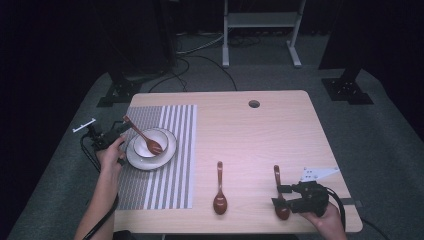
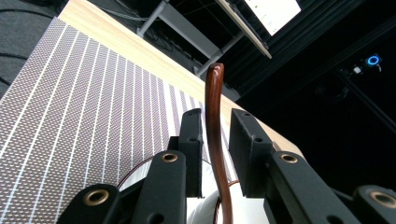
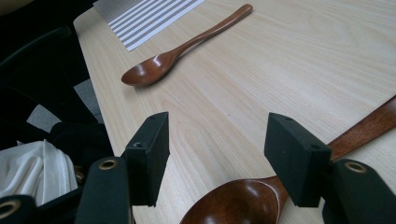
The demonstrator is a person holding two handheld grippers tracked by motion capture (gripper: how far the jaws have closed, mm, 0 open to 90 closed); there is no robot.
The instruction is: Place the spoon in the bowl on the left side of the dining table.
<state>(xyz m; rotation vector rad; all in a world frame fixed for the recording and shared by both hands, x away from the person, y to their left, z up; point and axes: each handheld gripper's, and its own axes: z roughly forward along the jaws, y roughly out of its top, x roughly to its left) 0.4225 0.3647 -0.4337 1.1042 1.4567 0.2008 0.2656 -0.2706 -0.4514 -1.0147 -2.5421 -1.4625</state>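
Observation:
A brown wooden spoon (image 1: 150, 144) lies with its scoop in a white bowl (image 1: 161, 136) on a white plate (image 1: 135, 159), and its handle (image 2: 215, 116) rises to the upper left. My left gripper (image 1: 121, 129) (image 2: 216, 126) stands open around that handle, with a thin gap on each side. A second spoon (image 1: 220, 192) (image 3: 187, 46) lies flat on the table's front middle. A third spoon (image 1: 276, 175) (image 3: 243, 200) lies at the front right. My right gripper (image 1: 277, 196) (image 3: 217, 140) is open just above the third spoon's scoop.
A grey and white striped placemat (image 1: 170, 180) under the plate covers the table's left side. A round cable hole (image 1: 254, 104) sits near the far edge. A white frame (image 1: 260, 20) and black stand bases (image 1: 347, 90) stand on the floor behind the table.

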